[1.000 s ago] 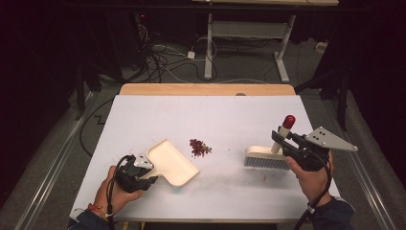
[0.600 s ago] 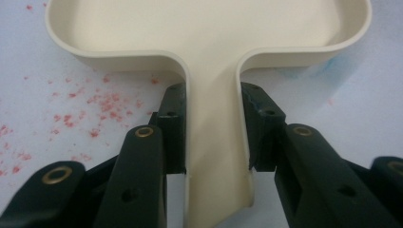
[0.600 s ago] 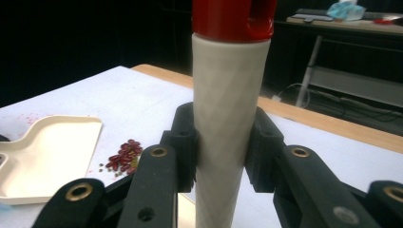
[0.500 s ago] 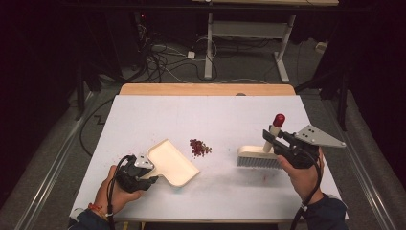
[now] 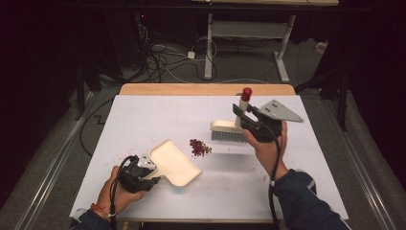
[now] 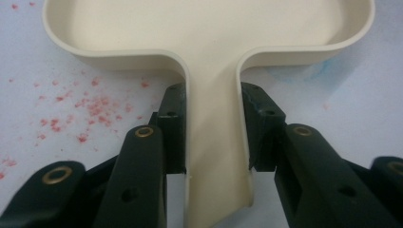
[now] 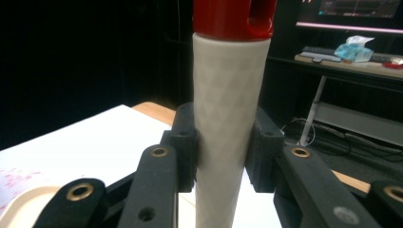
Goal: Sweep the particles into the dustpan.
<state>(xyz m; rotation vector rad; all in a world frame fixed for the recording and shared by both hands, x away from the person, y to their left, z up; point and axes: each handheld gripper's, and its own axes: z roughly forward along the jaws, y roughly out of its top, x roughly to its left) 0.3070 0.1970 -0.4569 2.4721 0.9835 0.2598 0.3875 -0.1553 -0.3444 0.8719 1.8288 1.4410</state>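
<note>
Two jaws pinch the dustpan (image 6: 209,57) handle, two the brush (image 7: 231,109) handle; overhead, crumbs (image 5: 199,147) between.

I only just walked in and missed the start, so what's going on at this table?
A person is sweeping up with a pair of tongs in each hand. The left tongs are shut on the handle of a cream dustpan lying on the white table. The right tongs are shut on the handle of a brush, whose bristles sit just right of a small pile of red crumbs. The crumbs lie between brush and dustpan, not yet swept in.
</note>
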